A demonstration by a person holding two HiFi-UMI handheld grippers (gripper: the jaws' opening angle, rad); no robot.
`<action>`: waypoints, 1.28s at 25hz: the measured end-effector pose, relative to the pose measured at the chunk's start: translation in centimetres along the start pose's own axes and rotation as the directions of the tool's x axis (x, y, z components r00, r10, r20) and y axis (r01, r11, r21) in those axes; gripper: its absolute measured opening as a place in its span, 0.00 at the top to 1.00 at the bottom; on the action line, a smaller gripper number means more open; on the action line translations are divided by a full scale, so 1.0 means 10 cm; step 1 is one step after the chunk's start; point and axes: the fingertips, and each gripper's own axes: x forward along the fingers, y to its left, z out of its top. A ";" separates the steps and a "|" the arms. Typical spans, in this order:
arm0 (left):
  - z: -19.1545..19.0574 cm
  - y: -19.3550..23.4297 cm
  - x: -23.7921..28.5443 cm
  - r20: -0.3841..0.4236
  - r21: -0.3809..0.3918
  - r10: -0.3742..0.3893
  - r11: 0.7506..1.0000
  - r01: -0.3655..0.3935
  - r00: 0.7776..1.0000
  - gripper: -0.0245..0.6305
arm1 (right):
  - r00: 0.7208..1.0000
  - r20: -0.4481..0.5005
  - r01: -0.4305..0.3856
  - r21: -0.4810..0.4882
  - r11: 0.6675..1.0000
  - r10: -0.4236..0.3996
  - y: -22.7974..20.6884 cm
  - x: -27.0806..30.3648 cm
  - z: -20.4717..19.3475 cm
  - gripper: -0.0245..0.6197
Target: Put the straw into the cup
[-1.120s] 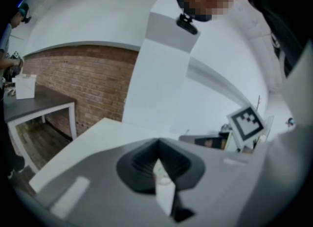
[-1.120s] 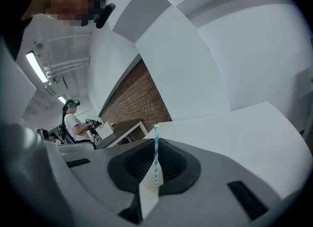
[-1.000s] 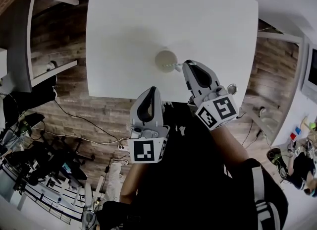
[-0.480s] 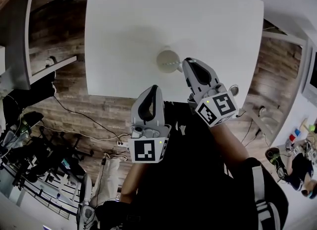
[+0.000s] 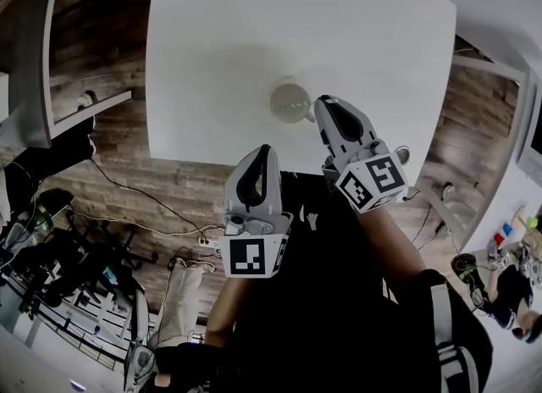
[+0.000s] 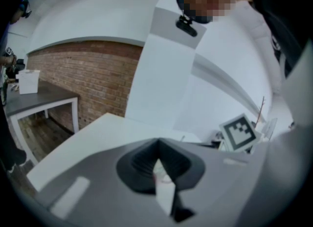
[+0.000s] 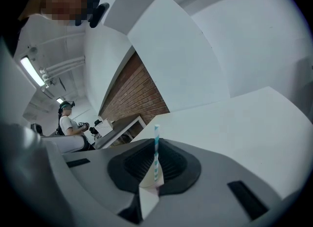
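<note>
A pale round cup (image 5: 290,101) stands on the white table (image 5: 254,35), near its front edge. My right gripper (image 5: 321,105) hovers just right of the cup, shut on a teal-and-white striped straw (image 5: 306,112) whose free end points toward the cup's rim. In the right gripper view the straw (image 7: 156,147) rises upright from between the closed jaws of the right gripper (image 7: 155,168). My left gripper (image 5: 262,152) hangs lower, at the table's front edge, away from the cup. In the left gripper view the left gripper (image 6: 159,166) has its jaws shut with nothing in them.
A dark side table with a white frame (image 5: 59,69) stands to the left on the wooden floor. Cables and equipment (image 5: 59,264) lie on the floor at the lower left. A brick wall (image 6: 83,79) is behind. Another person (image 7: 68,121) stands far off.
My right gripper has crept slightly closer to the cup with the straw. The left gripper stays where it was.
</note>
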 end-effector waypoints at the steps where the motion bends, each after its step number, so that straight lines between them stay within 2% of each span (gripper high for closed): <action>1: -0.02 -0.01 0.00 -0.003 0.005 -0.003 1.000 0.003 1.000 0.96 | 1.000 0.000 0.001 0.003 1.000 -0.001 -0.01 0.00 -0.01 0.93; 32: -0.02 -0.08 -0.07 0.004 -0.007 0.011 1.000 -0.011 1.000 0.96 | 0.999 0.006 0.033 0.055 0.998 -0.033 -0.21 -0.09 -0.05 0.92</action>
